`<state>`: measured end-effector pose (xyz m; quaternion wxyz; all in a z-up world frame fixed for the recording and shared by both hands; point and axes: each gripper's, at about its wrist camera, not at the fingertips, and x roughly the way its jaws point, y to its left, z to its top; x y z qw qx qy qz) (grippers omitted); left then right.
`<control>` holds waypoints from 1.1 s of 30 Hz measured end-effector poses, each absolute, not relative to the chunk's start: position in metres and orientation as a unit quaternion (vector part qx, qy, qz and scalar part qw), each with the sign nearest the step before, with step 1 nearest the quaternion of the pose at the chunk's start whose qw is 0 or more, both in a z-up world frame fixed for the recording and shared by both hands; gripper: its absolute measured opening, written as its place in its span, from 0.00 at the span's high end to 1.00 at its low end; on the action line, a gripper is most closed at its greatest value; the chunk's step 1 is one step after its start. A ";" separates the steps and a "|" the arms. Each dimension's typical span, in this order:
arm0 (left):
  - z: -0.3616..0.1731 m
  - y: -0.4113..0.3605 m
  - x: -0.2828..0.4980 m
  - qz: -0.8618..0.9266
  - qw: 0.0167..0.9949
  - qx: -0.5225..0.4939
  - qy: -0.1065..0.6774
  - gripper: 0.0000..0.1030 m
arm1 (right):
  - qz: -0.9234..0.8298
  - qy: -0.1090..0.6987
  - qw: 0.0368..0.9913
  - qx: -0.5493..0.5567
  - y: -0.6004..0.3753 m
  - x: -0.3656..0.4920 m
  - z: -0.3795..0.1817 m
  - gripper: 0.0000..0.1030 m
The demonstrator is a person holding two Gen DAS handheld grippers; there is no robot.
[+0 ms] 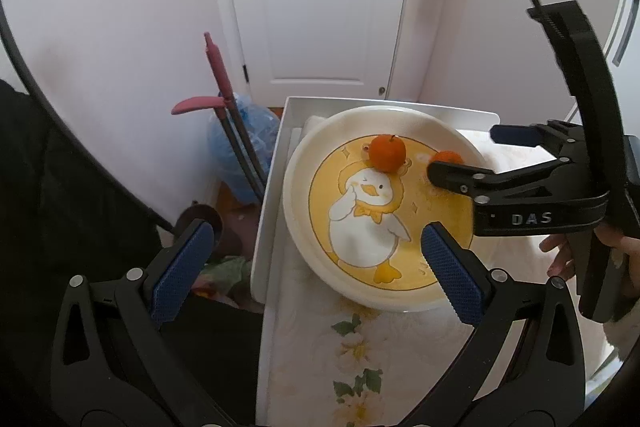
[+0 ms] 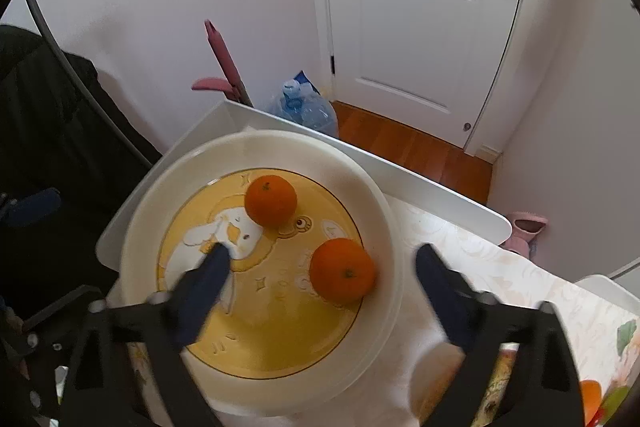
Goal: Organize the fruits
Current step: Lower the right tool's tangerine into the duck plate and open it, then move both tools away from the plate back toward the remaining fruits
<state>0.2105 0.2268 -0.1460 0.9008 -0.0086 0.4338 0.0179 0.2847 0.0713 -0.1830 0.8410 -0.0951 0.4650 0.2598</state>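
Right wrist view: right gripper (image 2: 320, 269) jaws wide apart, empty, straddling the near orange (image 2: 342, 270); second orange (image 2: 271, 200) farther in on the duck-print plate (image 2: 256, 151). Left gripper (image 1: 316, 259) jaws also apart, empty, at the plate's near-left rim. Plate sits on a floral cloth (image 1: 360, 347) over a white tray (image 1: 276, 163).

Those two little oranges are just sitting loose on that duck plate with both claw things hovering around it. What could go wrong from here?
The oranges lie loose on the smooth plate, so a nudge could probably roll them; the nearer one sits close to the rim.

The right gripper, open, straddles that orange, one of its fingers low over the plate. Dropping further might tip or push the plate.

The plate sits near the table edge, above the floor, so a shove might send it off.
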 end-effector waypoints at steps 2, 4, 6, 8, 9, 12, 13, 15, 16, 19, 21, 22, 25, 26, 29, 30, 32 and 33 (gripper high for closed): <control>-0.145 0.228 0.207 0.019 0.901 -0.010 0.433 0.00 | 0.261 0.459 0.845 -0.090 0.069 0.281 -0.180 0.01; -0.143 0.230 0.205 0.018 0.901 -0.013 0.432 0.00 | 0.264 0.454 0.848 -0.078 0.066 0.278 -0.175 0.01; -0.139 0.231 0.203 0.018 0.902 -0.012 0.430 0.00 | 0.258 0.456 0.848 -0.075 0.065 0.274 -0.173 0.01; -0.136 0.231 0.200 0.020 0.904 -0.006 0.428 0.00 | 0.254 0.454 0.851 -0.074 0.064 0.270 -0.169 0.01; -0.133 0.230 0.200 0.020 0.905 -0.003 0.426 0.00 | 0.252 0.451 0.853 -0.075 0.066 0.269 -0.168 0.01; -0.124 0.229 0.195 0.016 0.908 0.001 0.419 0.00 | 0.248 0.445 0.857 -0.073 0.063 0.261 -0.159 0.01; -0.121 0.228 0.194 0.016 0.909 0.000 0.417 0.00 | 0.246 0.443 0.859 -0.068 0.062 0.258 -0.156 0.01; -0.114 0.227 0.191 0.013 0.911 0.001 0.413 0.00 | 0.243 0.441 0.862 -0.058 0.058 0.252 -0.149 0.01; -0.110 0.226 0.190 0.011 0.912 0.003 0.411 0.00 | 0.240 0.439 0.864 -0.053 0.056 0.249 -0.145 0.01; -0.100 0.223 0.185 0.005 0.915 0.008 0.403 0.00 | 0.232 0.433 0.870 -0.044 0.049 0.238 -0.133 0.01; -0.094 0.220 0.182 -0.002 0.917 0.010 0.398 0.00 | 0.226 0.428 0.874 -0.041 0.043 0.229 -0.124 0.01; -0.091 0.219 0.180 -0.005 0.918 0.011 0.396 0.00 | 0.223 0.428 0.875 -0.040 0.040 0.224 -0.120 0.01; -0.081 0.212 0.175 -0.021 0.921 0.012 0.389 0.00 | 0.206 0.430 0.878 -0.044 0.031 0.210 -0.110 0.01; -0.077 0.209 0.173 -0.025 0.921 0.015 0.387 0.00 | 0.202 0.431 0.879 -0.045 0.028 0.207 -0.107 0.01; -0.066 0.198 0.165 -0.036 0.924 0.019 0.381 0.00 | 0.189 0.430 0.882 -0.037 0.014 0.193 -0.096 0.01; -0.064 0.194 0.163 -0.038 0.924 0.019 0.380 0.00 | 0.184 0.430 0.883 -0.033 0.008 0.187 -0.091 0.01; -0.059 0.184 0.157 -0.044 0.925 0.017 0.377 0.00 | 0.176 0.426 0.887 -0.031 -0.004 0.177 -0.084 0.01; -0.056 0.176 0.154 -0.047 0.925 0.018 0.376 0.00 | 0.171 0.425 0.889 -0.030 -0.011 0.172 -0.080 0.01</control>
